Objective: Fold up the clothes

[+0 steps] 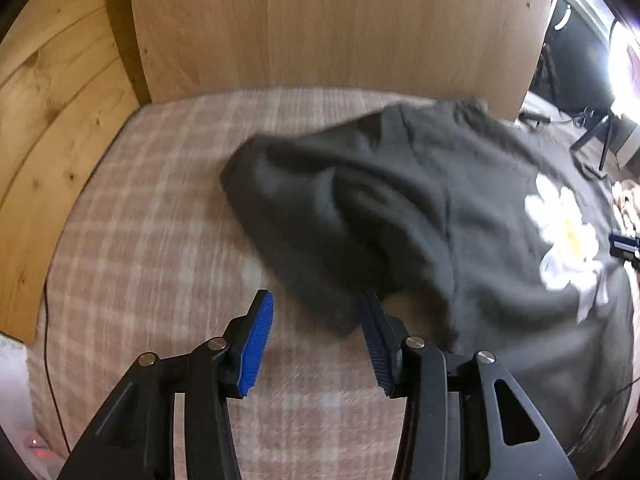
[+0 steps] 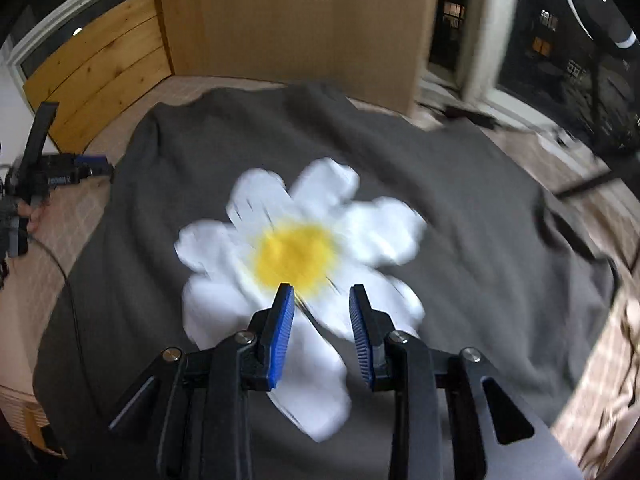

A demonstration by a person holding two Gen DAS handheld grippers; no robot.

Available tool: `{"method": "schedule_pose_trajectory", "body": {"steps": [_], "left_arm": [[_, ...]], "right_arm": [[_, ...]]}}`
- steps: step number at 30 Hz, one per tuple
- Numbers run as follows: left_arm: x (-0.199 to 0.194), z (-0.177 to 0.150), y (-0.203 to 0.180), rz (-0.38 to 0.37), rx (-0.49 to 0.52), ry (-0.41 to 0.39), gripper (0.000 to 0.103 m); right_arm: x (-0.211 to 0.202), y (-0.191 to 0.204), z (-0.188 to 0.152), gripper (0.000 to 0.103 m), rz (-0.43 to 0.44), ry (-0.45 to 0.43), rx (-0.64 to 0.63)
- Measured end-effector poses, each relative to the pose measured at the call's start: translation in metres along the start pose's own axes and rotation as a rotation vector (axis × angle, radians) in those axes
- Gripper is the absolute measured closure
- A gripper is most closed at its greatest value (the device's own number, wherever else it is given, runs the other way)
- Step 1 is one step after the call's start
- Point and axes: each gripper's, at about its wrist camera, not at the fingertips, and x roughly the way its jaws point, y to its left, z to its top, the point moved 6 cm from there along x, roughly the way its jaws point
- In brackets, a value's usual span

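A dark grey sweater (image 2: pixel 440 184) lies spread on a pink plaid bed cover (image 1: pixel 160 240), with a white daisy print with a yellow centre (image 2: pixel 296 252) facing up. In the left wrist view a sleeve (image 1: pixel 320 208) stretches out to the left, and the daisy print (image 1: pixel 568 240) shows at the right. My left gripper (image 1: pixel 316 300) is open, and the sleeve's end reaches in between its fingers, close to the right pad (image 1: pixel 374 340). My right gripper (image 2: pixel 322 292) hangs open just above the daisy, holding nothing. The left gripper (image 2: pixel 60 176) also shows at the sweater's left edge.
A tall wooden board (image 1: pixel 320 20) stands at the bed's far end, and a plank wall (image 1: pixel 52 100) runs along the left side. A thin cable (image 1: pixel 48 340) trails down the bed's left edge. Tripod legs (image 1: pixel 592 136) and a dark window (image 2: pixel 540 40) are at the far right.
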Motion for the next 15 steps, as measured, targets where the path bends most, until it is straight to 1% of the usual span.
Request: {"method": "schedule_pose_trajectory", "body": {"steps": [1,3,4,7,8,9,10,11,13,15], "left_arm": [[0.003,-0.002,0.004,-0.012,-0.019,-0.001,0.06],[0.008,0.0,0.008,-0.07,-0.067,-0.01,0.06],[0.011,0.002,0.006,-0.084,-0.065,-0.015,0.06],[0.018,0.007,-0.005,-0.083,0.0,-0.031,0.062],[0.018,0.009,-0.009,-0.083,0.028,-0.033,0.064],[0.017,0.01,-0.01,-0.093,0.05,-0.035,0.068],[0.014,0.01,-0.009,-0.11,0.067,-0.037,0.077],[0.01,0.012,-0.005,-0.117,0.071,-0.047,0.075],[-0.001,0.018,0.014,-0.121,0.054,-0.083,0.075],[-0.004,0.028,0.035,-0.123,0.025,-0.1,0.069]], "right_arm": [[0.004,0.009,0.01,0.074,0.011,0.0,0.0],[0.011,0.026,0.03,0.073,0.033,0.0,0.001],[0.015,0.035,0.04,0.073,0.044,0.0,0.001],[0.027,0.066,0.067,0.073,0.076,0.0,-0.011],[0.03,0.086,0.071,0.072,0.086,0.001,-0.037],[0.035,0.101,0.074,0.072,0.092,0.004,-0.057],[0.04,0.112,0.075,0.07,0.094,0.009,-0.07],[0.046,0.123,0.076,0.069,0.096,0.013,-0.084],[0.058,0.146,0.079,0.067,0.1,0.022,-0.111],[0.069,0.168,0.081,0.067,0.104,0.032,-0.138]]}}
